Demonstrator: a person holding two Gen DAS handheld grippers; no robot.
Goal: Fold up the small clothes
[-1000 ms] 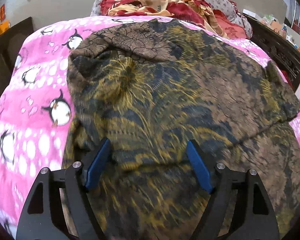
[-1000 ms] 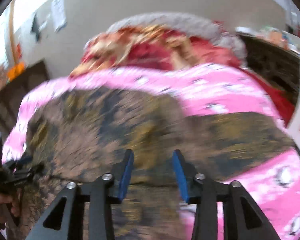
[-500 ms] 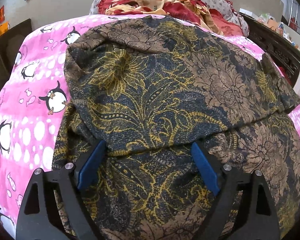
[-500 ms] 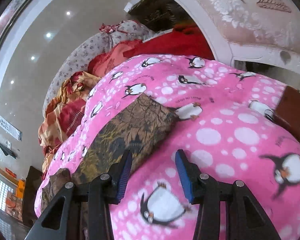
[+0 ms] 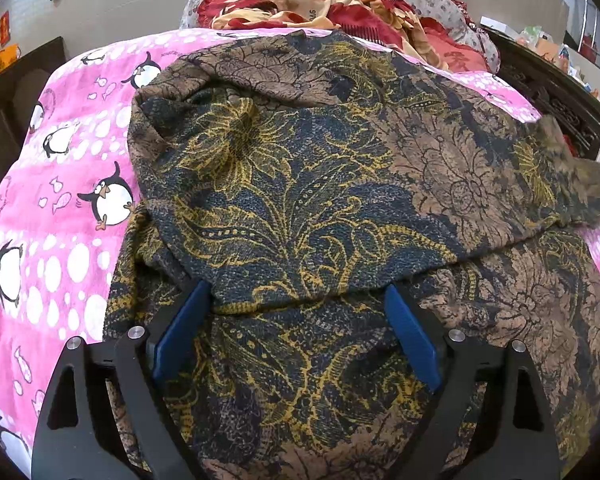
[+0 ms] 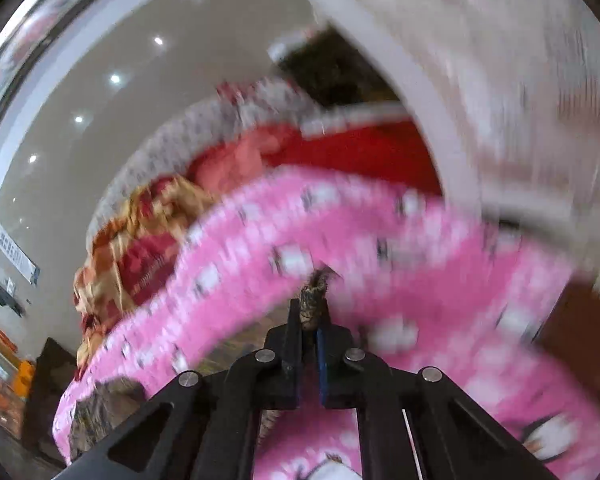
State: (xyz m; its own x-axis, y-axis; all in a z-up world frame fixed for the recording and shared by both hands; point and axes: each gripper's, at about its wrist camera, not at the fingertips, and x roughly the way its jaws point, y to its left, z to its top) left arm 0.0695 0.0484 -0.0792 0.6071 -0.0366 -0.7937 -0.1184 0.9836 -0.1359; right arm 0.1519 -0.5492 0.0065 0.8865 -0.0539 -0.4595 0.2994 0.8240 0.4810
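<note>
A dark garment with a brown, navy and yellow floral print (image 5: 320,200) lies spread on the pink penguin blanket (image 5: 60,208), its far half folded over the near half. My left gripper (image 5: 296,320) is open, its blue pads on either side of the fold's hem, low over the cloth. My right gripper (image 6: 310,316) is shut on a corner of the same garment (image 6: 314,292), which sticks out past the fingertips. In the left wrist view that corner (image 5: 580,172) is lifted at the right edge. The right wrist view is blurred.
A pile of red and gold bedding (image 5: 340,4) lies on a grey flowered pillow at the head of the bed. Dark carved wooden furniture (image 5: 548,84) stands to the right. A white carved frame (image 6: 440,120) is close on the right.
My right gripper went from open over the blanket to shut on the garment's right corner, and that corner has risen. My left gripper stayed open and barely moved.
</note>
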